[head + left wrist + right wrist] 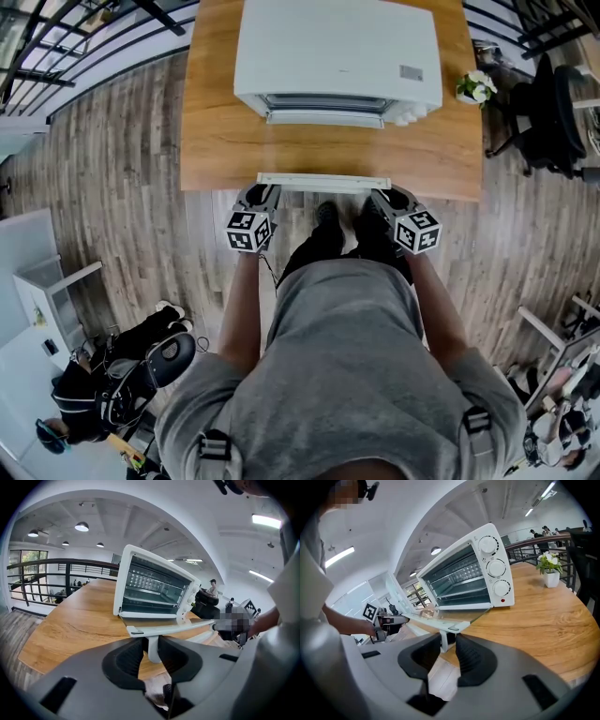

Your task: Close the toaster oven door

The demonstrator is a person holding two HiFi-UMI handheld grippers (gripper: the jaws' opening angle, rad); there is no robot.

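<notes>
1. Head view – the white toaster oven (337, 47) stands at the far side of a wooden table (216, 141). Its door is open, and the door handle (323, 182) reaches out over the table's near edge. The left gripper (262, 190) is at the handle's left end and the right gripper (392, 194) at its right end.
2. Left gripper view – the jaws are clamped on the white post under the handle's left end. The glass door (159, 621) stretches roughly level from the oven's bottom edge, and the oven's inside is in plain sight.
3. Right gripper view – these jaws grasp the post at the handle's right end. Three knobs (496, 567) run down the oven's front panel – a small potted plant (550, 569) stands on the table beyond, well apart from the oven.
</notes>
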